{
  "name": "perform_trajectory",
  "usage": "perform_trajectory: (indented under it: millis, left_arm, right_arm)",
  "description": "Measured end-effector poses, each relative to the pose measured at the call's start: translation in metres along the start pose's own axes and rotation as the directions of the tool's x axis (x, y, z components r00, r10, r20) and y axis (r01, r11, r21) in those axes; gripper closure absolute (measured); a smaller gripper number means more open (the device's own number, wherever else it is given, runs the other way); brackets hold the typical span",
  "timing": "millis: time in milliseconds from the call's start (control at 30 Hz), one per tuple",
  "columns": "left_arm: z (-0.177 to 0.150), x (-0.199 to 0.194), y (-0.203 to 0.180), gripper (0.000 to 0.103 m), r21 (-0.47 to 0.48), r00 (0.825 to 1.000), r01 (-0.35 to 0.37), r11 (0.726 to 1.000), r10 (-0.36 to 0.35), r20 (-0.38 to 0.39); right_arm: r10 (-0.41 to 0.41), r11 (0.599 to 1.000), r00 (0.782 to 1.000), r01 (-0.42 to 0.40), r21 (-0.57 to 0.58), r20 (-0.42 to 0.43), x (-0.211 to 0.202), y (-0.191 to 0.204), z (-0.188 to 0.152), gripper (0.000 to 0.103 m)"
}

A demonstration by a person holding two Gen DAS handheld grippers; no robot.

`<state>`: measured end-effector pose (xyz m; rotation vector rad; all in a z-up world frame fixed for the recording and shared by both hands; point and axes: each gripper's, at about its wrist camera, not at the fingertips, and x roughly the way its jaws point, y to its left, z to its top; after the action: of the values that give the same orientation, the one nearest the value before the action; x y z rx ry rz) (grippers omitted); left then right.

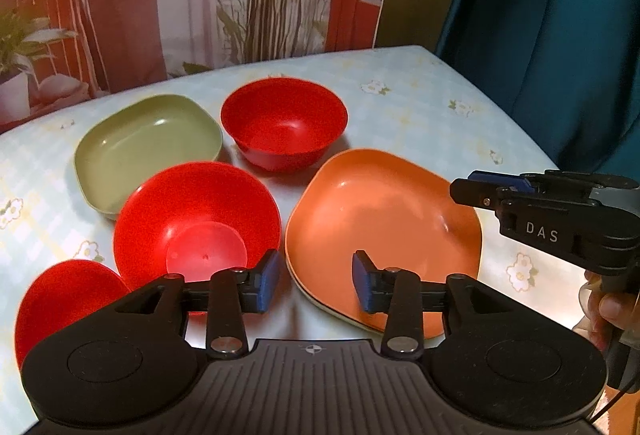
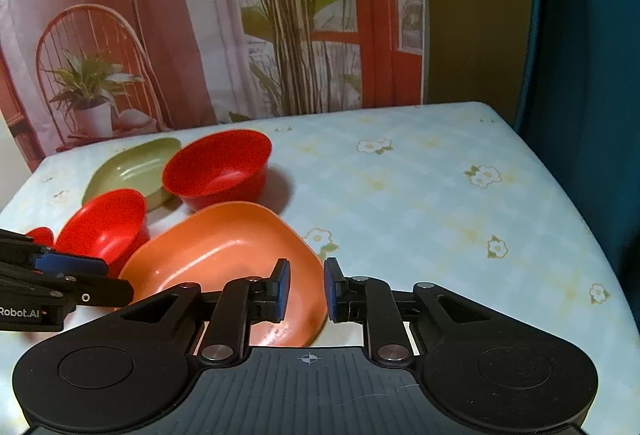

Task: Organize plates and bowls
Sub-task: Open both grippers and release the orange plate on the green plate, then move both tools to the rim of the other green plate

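An orange plate (image 1: 384, 219) sits on another pale plate at the near middle of the table. A green plate (image 1: 148, 147) lies far left, a red bowl (image 1: 284, 123) behind the orange plate, a second red bowl (image 1: 196, 219) near left, a third red bowl (image 1: 64, 299) at the left edge. My left gripper (image 1: 316, 283) is open and empty, above the gap between the second bowl and the orange plate. My right gripper (image 2: 307, 289) is open and empty, its jaws straddling the orange plate's (image 2: 224, 255) right rim; it also shows in the left wrist view (image 1: 480, 191).
The table (image 2: 420, 203) has a pale blue flowered cloth, bare on its right half. A printed backdrop (image 2: 200, 15) hangs behind the far edge and a teal curtain (image 2: 592, 75) hangs at the right.
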<state>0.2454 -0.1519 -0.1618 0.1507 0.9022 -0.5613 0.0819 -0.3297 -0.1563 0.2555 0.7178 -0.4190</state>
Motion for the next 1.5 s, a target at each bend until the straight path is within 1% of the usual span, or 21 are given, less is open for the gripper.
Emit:
perform_trajectory:
  millis: [233, 467, 767, 1033, 1200, 1333, 1500]
  left_arm:
    - [0.004, -0.014, 0.006, 0.061, -0.017, 0.999, 0.012, 1.000, -0.011, 0.034]
    - [0.012, -0.033, 0.024, 0.061, -0.045, 0.997, -0.004, 0.999, 0.007, 0.080]
    - [0.023, -0.048, 0.060, 0.060, -0.096, 0.988, -0.061, 0.993, 0.074, 0.134]
    - [0.033, -0.056, 0.100, 0.060, -0.171, 0.979, -0.103, 0.980, 0.130, 0.158]
    - [0.039, -0.057, 0.114, 0.060, -0.178, 0.974, -0.132, 0.975, 0.161, 0.160]
    - [0.043, -0.060, 0.122, 0.060, -0.165, 0.965, -0.164, 0.973, 0.193, 0.178]
    - [0.047, -0.059, 0.135, 0.060, -0.189, 0.961, -0.166, 0.968, 0.201, 0.188]
  right_arm:
    - [0.010, 1.000, 1.000, -0.009, -0.021, 0.017, -0.008, 0.009, 0.012, 0.085]
    - [0.018, 0.999, 0.999, -0.016, -0.042, 0.037, -0.013, 0.019, 0.026, 0.085]
    - [0.037, 0.997, 0.998, -0.034, -0.069, 0.050, -0.009, 0.033, 0.043, 0.085]
    - [0.071, 0.994, 0.996, -0.065, -0.091, 0.055, 0.002, 0.051, 0.063, 0.085]
    - [0.085, 0.992, 0.994, -0.077, -0.104, 0.068, 0.011, 0.062, 0.082, 0.084]
    - [0.103, 0.990, 0.991, -0.094, -0.107, 0.086, 0.017, 0.071, 0.098, 0.084]
    - [0.124, 0.987, 0.988, -0.113, -0.118, 0.090, 0.027, 0.076, 0.112, 0.083]
